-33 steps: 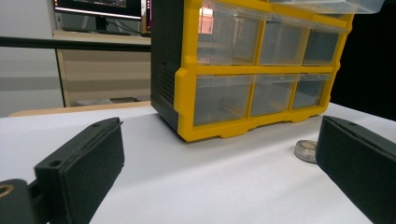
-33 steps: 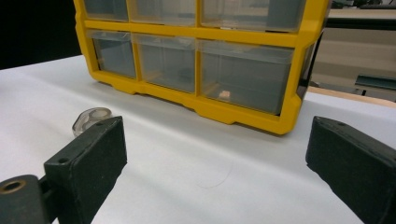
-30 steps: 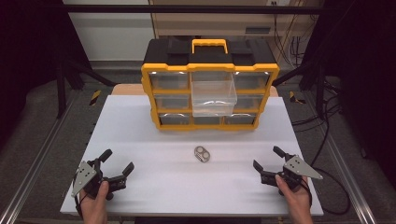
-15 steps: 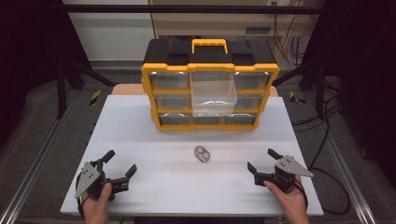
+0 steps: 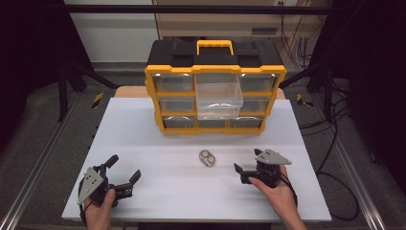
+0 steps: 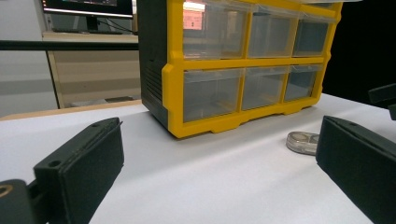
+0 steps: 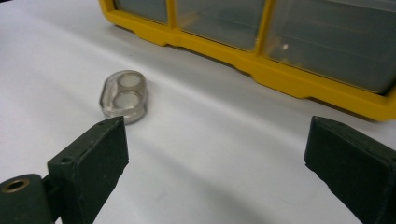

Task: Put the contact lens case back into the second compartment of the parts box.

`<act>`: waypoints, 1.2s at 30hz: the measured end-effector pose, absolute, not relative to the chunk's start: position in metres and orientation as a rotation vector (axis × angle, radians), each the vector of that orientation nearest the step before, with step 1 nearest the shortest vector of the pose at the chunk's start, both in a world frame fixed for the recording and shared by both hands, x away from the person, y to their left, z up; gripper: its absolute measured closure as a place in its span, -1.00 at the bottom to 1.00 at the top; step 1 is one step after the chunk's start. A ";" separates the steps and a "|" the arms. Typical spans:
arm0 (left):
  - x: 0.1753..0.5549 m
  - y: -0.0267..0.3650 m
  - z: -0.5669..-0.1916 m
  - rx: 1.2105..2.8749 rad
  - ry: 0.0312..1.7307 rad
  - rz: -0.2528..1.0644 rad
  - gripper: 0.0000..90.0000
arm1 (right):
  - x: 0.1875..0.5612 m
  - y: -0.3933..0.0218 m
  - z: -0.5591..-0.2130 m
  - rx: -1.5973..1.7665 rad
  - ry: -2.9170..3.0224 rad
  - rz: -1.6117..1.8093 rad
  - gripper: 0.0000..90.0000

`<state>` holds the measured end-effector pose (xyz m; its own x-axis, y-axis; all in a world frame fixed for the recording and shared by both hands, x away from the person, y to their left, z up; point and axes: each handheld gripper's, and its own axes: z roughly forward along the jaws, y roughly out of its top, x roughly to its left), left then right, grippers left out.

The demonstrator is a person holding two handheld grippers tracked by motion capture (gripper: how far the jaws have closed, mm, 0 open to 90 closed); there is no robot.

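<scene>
status: pickup not started, drawer open and waiting

high view. small clear two-hole piece [image 5: 207, 158] lying flat on the white surface [image 5: 143, 143], in front of the yellow organizer [image 5: 215, 91], touched by nothing. one clear drawer [image 5: 219, 99] in the middle column pulled out and apparently empty; judged to be the likely destination. right hand-held gripper [image 5: 245, 172] low on the surface, jaws apart, near the piece and pointed toward it. left hand-held gripper [image 5: 122, 171] near the front left corner, jaws apart, holding nothing, well apart from the piece. judged progress: drawer opened, grasp, lift and drop-in all left to do. bare surface on every side of the piece; front edge of the surface just beside both hands, side edges well apart from the work.

left gripper view. both black jaws spread wide, nothing between them. piece [image 6: 302, 142] seen past the right jaw, resting flat. organizer [image 6: 243, 70] standing ahead, drawers on this side closed. open surface between jaws and organizer.

right gripper view. jaws wide apart, empty. piece [image 7: 124, 96] just beyond the left jaw, off the centre line of the gap; shift toward it judged necessary before closing. yellow base of the organizer [image 7: 280, 79] behind the piece, near but not touching; room for approach from the front, little room behind.
</scene>
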<state>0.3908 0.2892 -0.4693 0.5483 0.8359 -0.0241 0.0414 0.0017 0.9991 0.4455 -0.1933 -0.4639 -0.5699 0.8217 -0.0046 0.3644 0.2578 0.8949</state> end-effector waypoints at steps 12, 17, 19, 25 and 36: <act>0.390 0.288 -0.469 1.456 0.793 0.741 -0.98 | 0.464 -0.152 -0.459 1.040 2.180 1.188 -0.86; 0.391 0.287 -0.469 1.458 0.791 0.739 -0.98 | 0.468 -0.135 -0.458 1.005 2.234 1.155 -0.86; 0.391 0.287 -0.469 1.459 0.790 0.740 -0.98 | 0.469 -0.128 -0.458 0.994 2.255 1.149 -0.85; 0.391 0.286 -0.469 1.461 0.787 0.739 -0.98 | 0.473 -0.113 -0.458 0.973 2.292 1.144 -0.85; 0.391 0.286 -0.469 1.463 0.782 0.736 -0.98 | 0.480 -0.102 -0.465 1.012 2.332 1.138 -0.84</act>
<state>0.3907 0.2859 -0.4691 0.5655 0.8247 -0.0119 0.0377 -0.0114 0.9992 0.4803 -0.1023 -0.4647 -0.6811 0.7321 -0.0044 0.4469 0.4205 0.7896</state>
